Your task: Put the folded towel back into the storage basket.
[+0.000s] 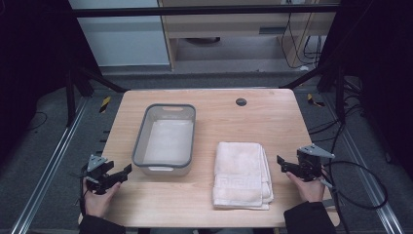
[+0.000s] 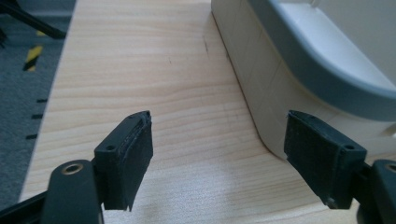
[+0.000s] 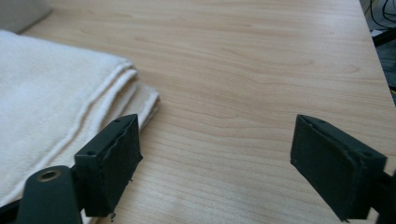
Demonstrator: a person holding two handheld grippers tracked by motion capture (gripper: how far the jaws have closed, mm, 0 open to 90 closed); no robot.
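A folded cream towel (image 1: 242,174) lies flat on the wooden table, right of centre near the front. A white tub with a grey rim (image 1: 165,139) stands to its left, nothing inside it. My left gripper (image 1: 122,174) rests at the front left, open, its jaws wide apart over bare wood just short of the tub's near corner (image 2: 299,88). My right gripper (image 1: 284,165) is open too, held a little right of the towel's edge (image 3: 70,102), with bare table between its jaws. Neither gripper holds anything.
The wooden table (image 1: 253,117) has a dark round cable hole (image 1: 241,102) near its back edge. Black frame struts and metal rails flank both sides. Cables (image 1: 360,190) trail off the right gripper past the table's right edge.
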